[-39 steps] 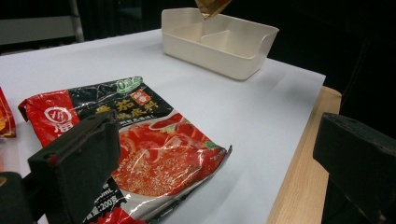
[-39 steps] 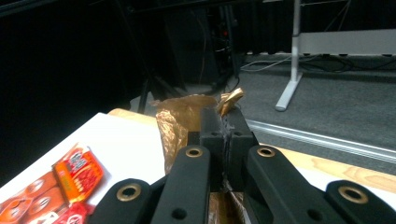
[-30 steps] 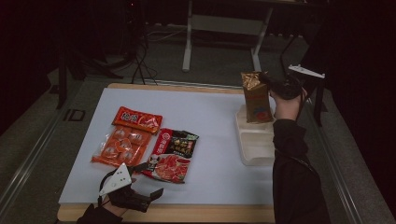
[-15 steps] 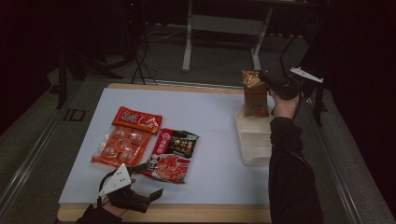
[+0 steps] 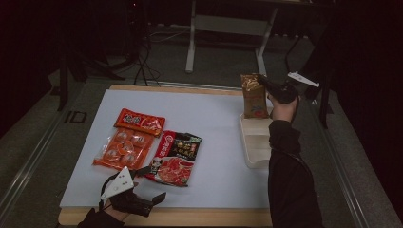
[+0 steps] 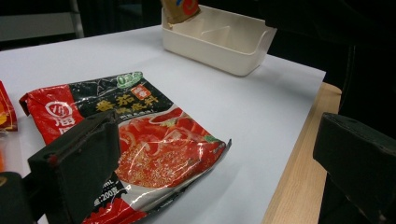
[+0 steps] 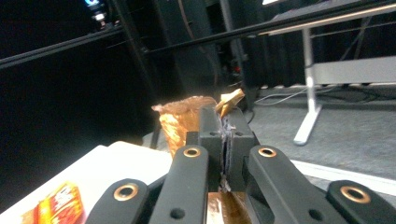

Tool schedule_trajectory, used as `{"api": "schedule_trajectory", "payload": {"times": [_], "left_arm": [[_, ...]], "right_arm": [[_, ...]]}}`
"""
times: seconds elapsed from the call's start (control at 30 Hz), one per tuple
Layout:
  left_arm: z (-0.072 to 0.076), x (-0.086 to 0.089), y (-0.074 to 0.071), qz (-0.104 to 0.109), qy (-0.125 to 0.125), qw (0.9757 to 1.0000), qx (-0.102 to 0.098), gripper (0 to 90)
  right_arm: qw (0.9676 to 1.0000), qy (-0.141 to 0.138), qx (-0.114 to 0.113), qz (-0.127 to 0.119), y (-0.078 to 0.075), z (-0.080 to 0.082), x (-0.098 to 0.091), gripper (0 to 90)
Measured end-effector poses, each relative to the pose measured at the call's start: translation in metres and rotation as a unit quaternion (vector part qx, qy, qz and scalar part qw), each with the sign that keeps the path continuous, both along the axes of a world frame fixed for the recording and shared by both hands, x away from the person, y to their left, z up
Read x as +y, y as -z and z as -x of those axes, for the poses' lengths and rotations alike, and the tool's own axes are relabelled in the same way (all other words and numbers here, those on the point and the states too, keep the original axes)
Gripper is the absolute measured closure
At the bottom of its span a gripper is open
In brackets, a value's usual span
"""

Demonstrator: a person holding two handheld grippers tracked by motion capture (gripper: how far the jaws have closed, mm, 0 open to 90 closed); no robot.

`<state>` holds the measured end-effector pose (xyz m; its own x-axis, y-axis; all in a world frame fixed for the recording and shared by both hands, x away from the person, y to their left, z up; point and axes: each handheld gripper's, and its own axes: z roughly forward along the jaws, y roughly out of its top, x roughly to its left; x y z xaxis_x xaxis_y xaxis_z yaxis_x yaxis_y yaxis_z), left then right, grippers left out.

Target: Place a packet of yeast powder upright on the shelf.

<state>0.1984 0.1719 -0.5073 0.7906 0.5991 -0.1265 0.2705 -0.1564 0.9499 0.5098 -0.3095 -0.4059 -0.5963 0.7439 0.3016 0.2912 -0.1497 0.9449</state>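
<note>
White table (image 5: 214, 118): upper right, the right gripper (image 5: 266, 85) pinches a shiny gold snack bag (image 5: 253, 96) over a cream plastic tray (image 5: 256, 147); lower left, the left gripper (image 5: 149, 187) gapes wide.

White table mat (image 5: 218, 118) is bare through the middle, between the red-black soup-base packet (image 5: 175, 157) and the cream tray (image 5: 256, 142): wide lane. Far-left strip also free. Left side blocked by orange snack packs (image 5: 128, 142). Tray's far end is taken by the upright gold pouch (image 5: 253, 95), pinched in the right gripper (image 5: 266, 85); near compartments free. Left gripper (image 5: 138, 199), jaws apart, sits at the near edge.
</note>
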Motion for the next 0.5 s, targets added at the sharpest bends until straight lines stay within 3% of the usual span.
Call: {"api": "schedule_trajectory", "payload": {"times": [0.1,0.2,0.5], "left_arm": [[0.0001,-0.0003,-0.0001,-0.001,0.001,1.0,-0.001,1.1],[-0.0001,-0.0006,0.0001,-0.001,0.001,1.0,0.0,1.1],[0.0002,-0.0011,-0.0003,-0.004,0.002,1.0,-0.001,1.1]], "right_arm": [[0.9995,-0.009,0.03,0.004,0.0046,-0.0024,0.0034,88.1],[0.9988,-0.006,0.048,-0.012,0.0065,-0.0021,0.0052,88.0],[0.9952,0.012,0.096,0.015,0.0071,0.0026,0.0055,87.7]]}}
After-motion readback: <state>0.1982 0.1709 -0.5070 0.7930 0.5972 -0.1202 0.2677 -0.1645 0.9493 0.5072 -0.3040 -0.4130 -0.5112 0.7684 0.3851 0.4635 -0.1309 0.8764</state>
